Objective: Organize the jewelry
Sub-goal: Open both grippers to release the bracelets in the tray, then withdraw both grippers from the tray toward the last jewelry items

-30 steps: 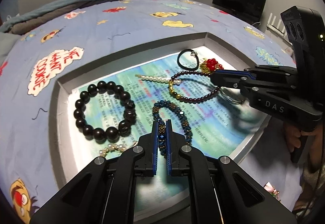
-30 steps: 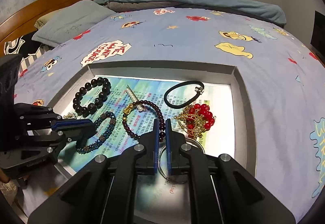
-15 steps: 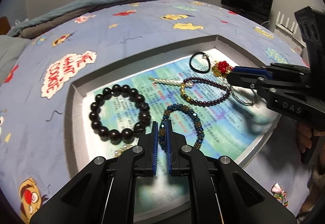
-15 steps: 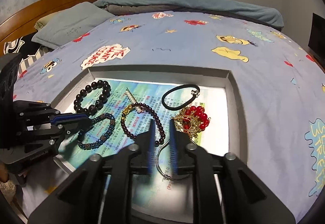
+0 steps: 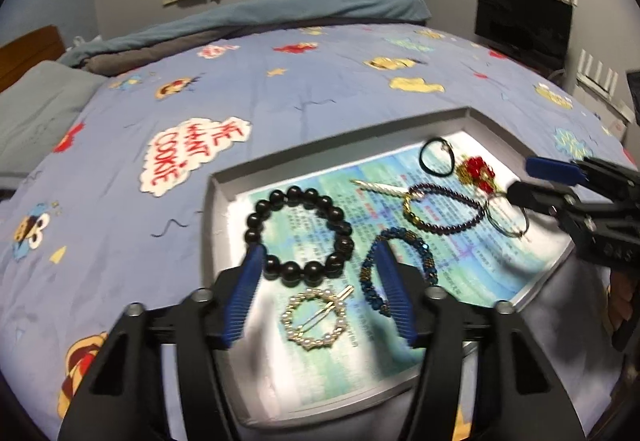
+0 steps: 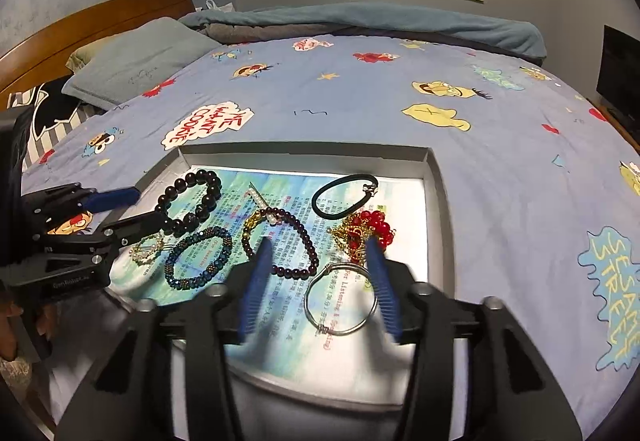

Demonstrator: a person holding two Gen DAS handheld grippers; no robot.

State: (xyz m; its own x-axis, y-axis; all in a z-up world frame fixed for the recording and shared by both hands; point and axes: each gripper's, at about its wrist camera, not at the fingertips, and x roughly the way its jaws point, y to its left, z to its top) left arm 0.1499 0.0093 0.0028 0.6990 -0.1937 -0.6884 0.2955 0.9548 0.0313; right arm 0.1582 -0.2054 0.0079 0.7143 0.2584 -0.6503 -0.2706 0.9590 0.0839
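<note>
A grey shallow tray (image 6: 304, 151) lined with printed paper sits on the bed and holds the jewelry. My left gripper (image 5: 320, 253) hovers over its near left part with its jaws opening. The black bead bracelet (image 5: 300, 197) and pearl ring clip (image 5: 316, 321) show between its fingers, and the blue-gold bracelet (image 5: 424, 261) lies by the right one, untouched. My right gripper (image 6: 318, 245) is also opening, above the silver bangle (image 6: 320, 327) and purple bead bracelet (image 6: 296, 221), pressing on neither. A black hair tie (image 6: 320, 209) and red bead ornament (image 6: 368, 229) lie farther back.
The tray (image 5: 340, 145) rests on a blue cartoon-print sheet (image 6: 360, 105). A grey pillow (image 6: 136, 61) and wooden headboard (image 6: 80, 25) are at the left, a folded blanket (image 6: 360, 21) at the back, a dark screen (image 5: 524, 21) to the right. A pearl hairpin (image 5: 380, 187) lies mid-tray.
Both grippers went from shut to wide open and lifted back slightly. The left let go of the blue-gold bracelet, the right let go of the silver bangle; both pieces lie on the paper.
</note>
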